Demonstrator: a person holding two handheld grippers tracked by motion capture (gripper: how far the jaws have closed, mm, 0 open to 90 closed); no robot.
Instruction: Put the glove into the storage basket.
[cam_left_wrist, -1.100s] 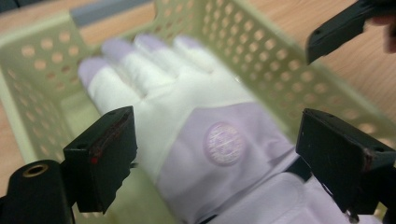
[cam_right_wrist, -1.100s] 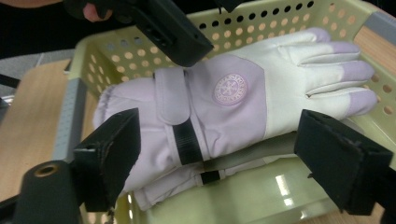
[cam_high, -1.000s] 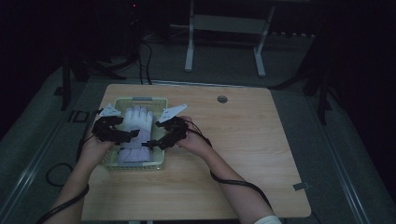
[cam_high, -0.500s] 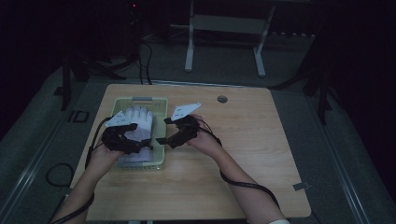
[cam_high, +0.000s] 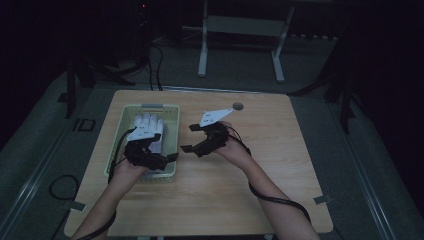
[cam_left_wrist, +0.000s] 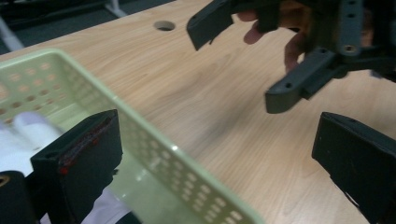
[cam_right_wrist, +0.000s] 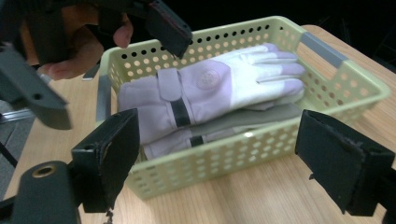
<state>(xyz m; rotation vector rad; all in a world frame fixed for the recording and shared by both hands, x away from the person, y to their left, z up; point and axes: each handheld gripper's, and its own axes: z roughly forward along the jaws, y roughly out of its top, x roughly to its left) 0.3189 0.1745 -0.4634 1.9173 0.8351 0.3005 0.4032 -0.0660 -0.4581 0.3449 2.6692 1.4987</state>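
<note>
left: our left gripper (cam_high: 167, 158) held low, jaws just opened wide, nothing between them | right: our right gripper (cam_high: 189, 138) beside it, jaws spread, empty | both forearms reach in from below, grippers facing each other

Bare wooden table (cam_high: 280, 170) right of the pale green basket (cam_high: 172, 131): open passage. Basket wall (cam_left_wrist: 154, 151) rising between the spread jaws of the left gripper (cam_high: 159, 159), barring level entry. Gloves (cam_right_wrist: 219, 95) covering the basket floor; access from above. Right gripper (cam_high: 192, 139), jaws apart, just beside the basket's right wall.
</note>
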